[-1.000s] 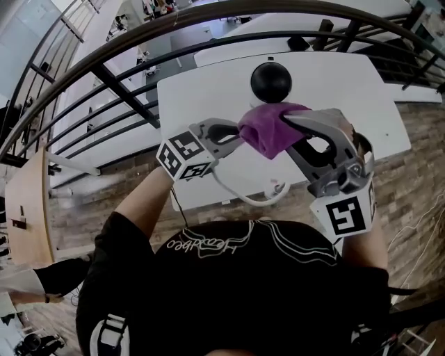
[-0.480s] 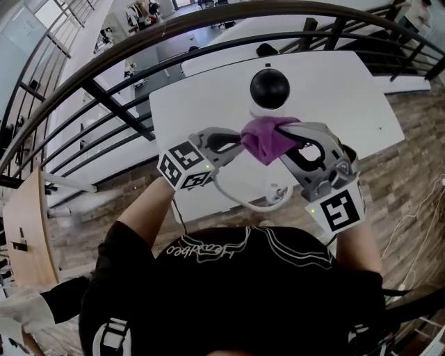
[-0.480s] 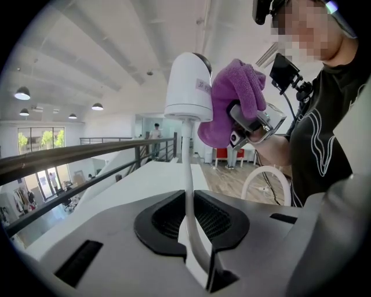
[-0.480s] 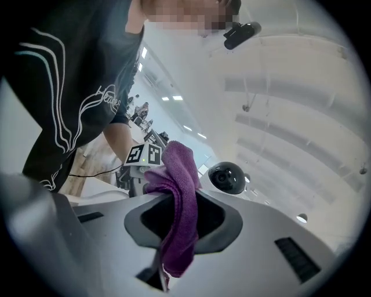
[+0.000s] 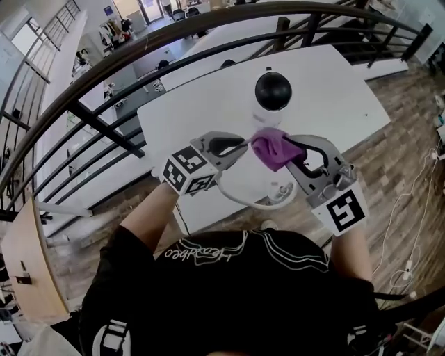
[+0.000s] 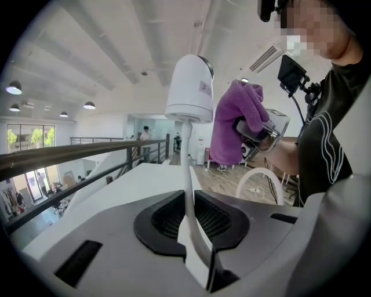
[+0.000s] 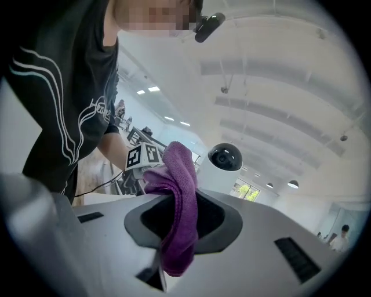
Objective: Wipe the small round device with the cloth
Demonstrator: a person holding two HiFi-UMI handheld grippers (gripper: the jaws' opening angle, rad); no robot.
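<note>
Purple cloth (image 7: 181, 209) is bunched in the right gripper (image 7: 177, 223), jaws clamped on it. The fold hides the jaw tips there, and in head view the same cloth (image 5: 276, 148) covers that gripper's (image 5: 295, 154) front end. Left gripper (image 6: 191, 226) jaws are shut on a white cable (image 6: 186, 174) that runs straight up to the device (image 6: 190, 87). Head view shows the left gripper (image 5: 240, 144) only from above, grip not readable, with slack cable (image 5: 240, 199) looping near the person's chest. The device sits just beyond both grippers, between their tips. The left gripper view gives only its white shell, with a small unreadable label. The right gripper view shows the black dome and lens (image 7: 225, 158), and head view the glossy dome top (image 5: 272, 90). The cloth (image 6: 232, 122) sits right beside the shell on its right; contact can't be confirmed. Can't tell whether the device rests on the white table (image 5: 334, 83). The dark railing (image 5: 208, 21) cuts off the table's far edge.
</note>
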